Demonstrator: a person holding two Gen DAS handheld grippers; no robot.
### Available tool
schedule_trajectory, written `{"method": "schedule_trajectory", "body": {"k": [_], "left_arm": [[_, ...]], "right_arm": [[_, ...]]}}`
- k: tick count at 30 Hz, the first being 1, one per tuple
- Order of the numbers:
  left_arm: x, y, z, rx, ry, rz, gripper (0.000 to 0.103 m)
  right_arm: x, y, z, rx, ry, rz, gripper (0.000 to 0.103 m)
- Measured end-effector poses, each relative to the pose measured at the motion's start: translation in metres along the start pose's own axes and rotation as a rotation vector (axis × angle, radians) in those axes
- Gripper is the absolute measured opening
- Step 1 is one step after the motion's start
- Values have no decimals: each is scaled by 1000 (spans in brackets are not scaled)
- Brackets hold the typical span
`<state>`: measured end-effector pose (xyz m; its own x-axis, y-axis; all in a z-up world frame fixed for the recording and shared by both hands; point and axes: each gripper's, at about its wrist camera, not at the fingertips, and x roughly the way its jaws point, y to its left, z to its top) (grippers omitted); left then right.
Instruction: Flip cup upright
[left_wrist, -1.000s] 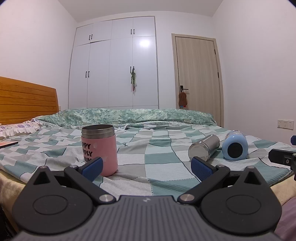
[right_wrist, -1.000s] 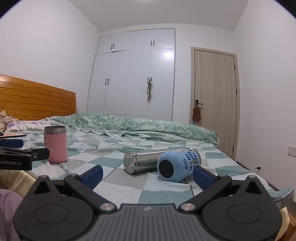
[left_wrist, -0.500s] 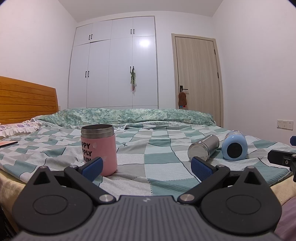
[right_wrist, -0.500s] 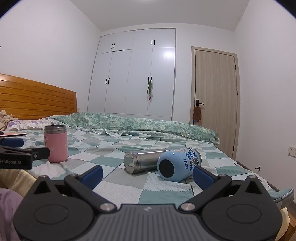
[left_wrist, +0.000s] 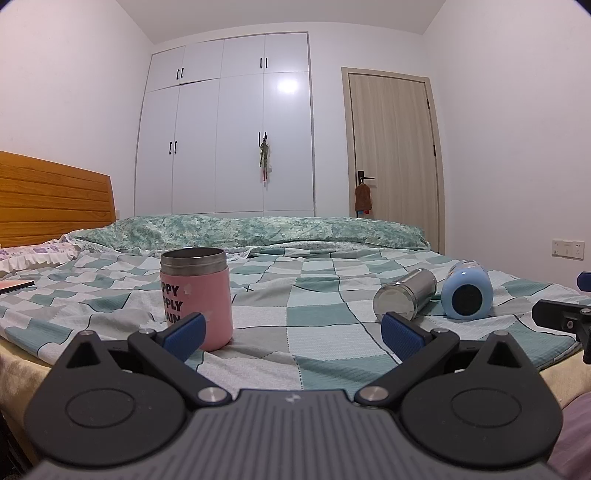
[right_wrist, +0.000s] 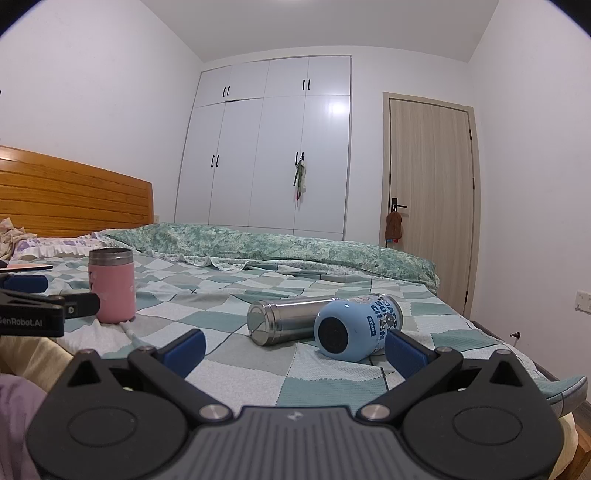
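Bed (left_wrist: 317, 295), checked green, grey and white cover, wooden headboard (left_wrist: 51, 199) at its left end; carries all three cups.

Wardrobe (left_wrist: 236, 129), white, several doors, on the far wall; wooden door (left_wrist: 395, 158) to its right.

Left tongs (left_wrist: 291, 330), blue pads spread wide, nothing between them, held low at the bed's near edge; the left pad overlaps the pink cup in view, contact cannot be told.

Right tongs (right_wrist: 295, 347), blue pads spread wide, gripping nothing, facing the two lying cups.

Pink cup (left_wrist: 195, 297), steel rim, black lettering, standing upright at the left of the bed.

Blue cup (right_wrist: 356, 325), printed lettering, lying on its side on the bed's right part, base toward the camera.

Steel cup (right_wrist: 286, 321), lying on its side, just beside the blue cup on its left, apparently touching it.
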<state>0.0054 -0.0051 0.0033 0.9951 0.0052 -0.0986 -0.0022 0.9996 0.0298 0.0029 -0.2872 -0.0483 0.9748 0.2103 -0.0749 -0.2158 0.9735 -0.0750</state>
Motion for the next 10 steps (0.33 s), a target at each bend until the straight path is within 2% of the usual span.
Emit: {"method": "schedule_trajectory", "body": {"k": [10], "left_arm": [[-3, 0, 1, -5, 0, -12, 103]], "right_arm": [[1, 1, -1, -3, 6, 2, 103]]}}
